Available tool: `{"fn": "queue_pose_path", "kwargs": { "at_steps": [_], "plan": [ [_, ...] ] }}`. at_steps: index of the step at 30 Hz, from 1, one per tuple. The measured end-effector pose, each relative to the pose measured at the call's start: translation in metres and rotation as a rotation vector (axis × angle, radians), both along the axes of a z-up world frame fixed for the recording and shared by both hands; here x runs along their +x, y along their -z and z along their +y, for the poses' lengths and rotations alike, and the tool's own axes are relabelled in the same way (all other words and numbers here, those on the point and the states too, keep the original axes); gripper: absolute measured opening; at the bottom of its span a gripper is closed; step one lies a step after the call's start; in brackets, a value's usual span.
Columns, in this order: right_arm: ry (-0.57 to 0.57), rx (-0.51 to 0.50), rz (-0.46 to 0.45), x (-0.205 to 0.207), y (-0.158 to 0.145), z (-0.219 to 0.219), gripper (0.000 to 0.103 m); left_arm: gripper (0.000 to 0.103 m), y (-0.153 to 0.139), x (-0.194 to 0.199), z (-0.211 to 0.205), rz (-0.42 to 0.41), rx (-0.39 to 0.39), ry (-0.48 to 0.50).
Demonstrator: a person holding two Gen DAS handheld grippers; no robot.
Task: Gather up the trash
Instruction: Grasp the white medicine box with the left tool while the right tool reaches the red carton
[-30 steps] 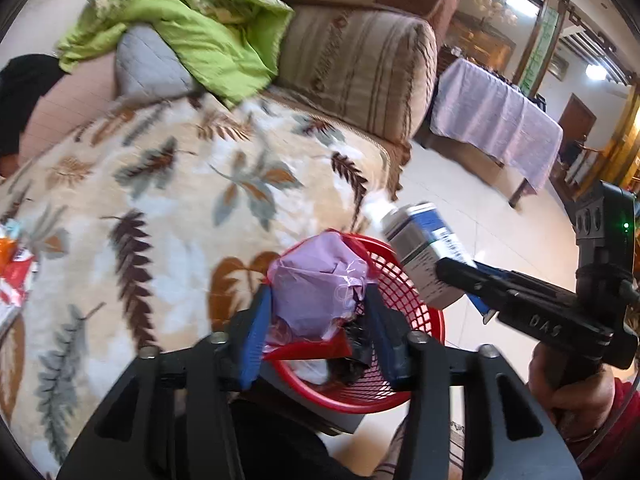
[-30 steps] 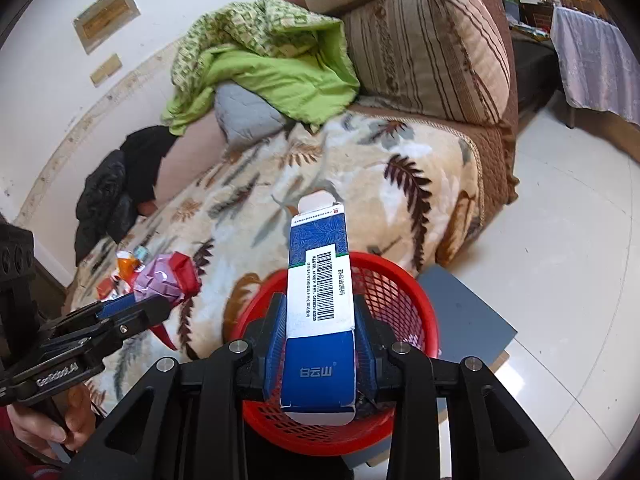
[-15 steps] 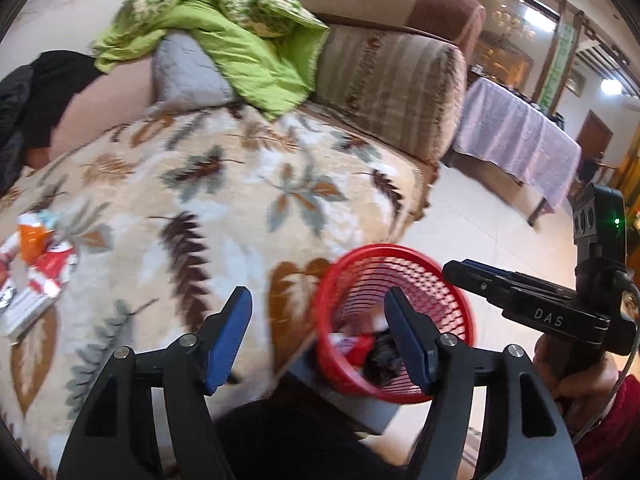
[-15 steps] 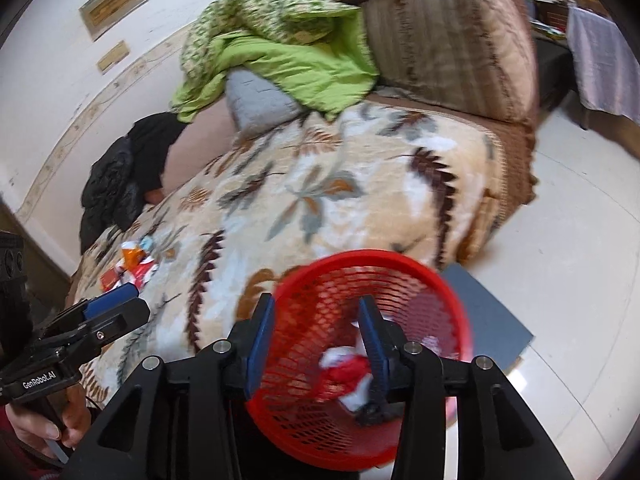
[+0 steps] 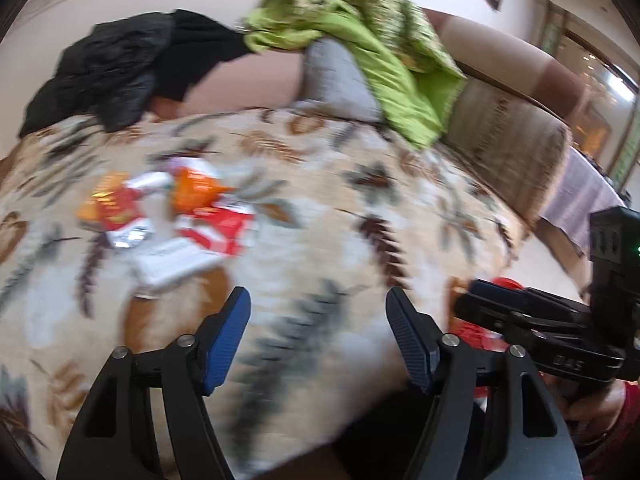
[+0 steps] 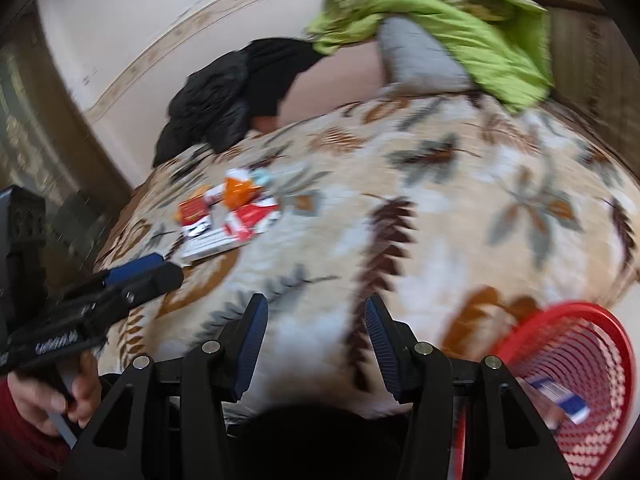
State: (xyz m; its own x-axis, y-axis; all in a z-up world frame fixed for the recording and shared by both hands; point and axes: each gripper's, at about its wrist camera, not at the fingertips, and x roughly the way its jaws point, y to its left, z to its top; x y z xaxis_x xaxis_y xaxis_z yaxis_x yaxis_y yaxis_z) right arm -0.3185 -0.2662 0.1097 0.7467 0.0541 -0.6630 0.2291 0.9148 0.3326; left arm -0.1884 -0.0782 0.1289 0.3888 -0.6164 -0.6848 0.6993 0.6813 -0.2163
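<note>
Both my grippers empty over the leaf-print blanket (image 5: 320, 240)

My left gripper (image 5: 318, 340) and right gripper (image 6: 316, 344) are opening, nothing between them — the trash pile (image 5: 168, 216) lies at middle left of the left view, and the red basket (image 6: 600, 320), bottom right of the right view, holds a blue-and-white box (image 6: 560, 396).

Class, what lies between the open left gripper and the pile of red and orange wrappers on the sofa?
Only bare leaf-patterned blanket lies between left gripper and wrapper pile, in the left wrist view.
</note>
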Motion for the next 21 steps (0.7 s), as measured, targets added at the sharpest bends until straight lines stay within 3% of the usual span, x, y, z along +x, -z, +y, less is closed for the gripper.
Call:
{"fn": "queue_pose_path", "kwargs": {
  "at_steps": [5, 12, 15, 18, 21],
  "plan": [
    [-0.042, -0.016, -0.002, 0.030, -0.002, 0.019, 0.058, 0.076, 0.010, 0.057, 0.027, -0.015, 0.052, -0.048],
    [-0.047, -0.026, 0.025, 0.047, 0.001, 0.019, 0.059, 0.077, 0.047, 0.135, 0.005, 0.045, 0.120, -0.001],
    [-0.042, -0.024, 0.032, 0.050, 0.002, 0.014, 0.059, 0.077, 0.070, 0.159, -0.007, 0.132, 0.135, 0.037],
    [-0.029, -0.018, 0.042, 0.054, 0.006, 0.006, 0.059, 0.077, 0.088, 0.161, -0.013, 0.196, 0.179, 0.084],
    [-0.020, -0.012, 0.046, 0.058, 0.009, -0.001, 0.059, 0.077, 0.092, 0.135, -0.015, 0.203, 0.177, 0.169]
  ]
}}
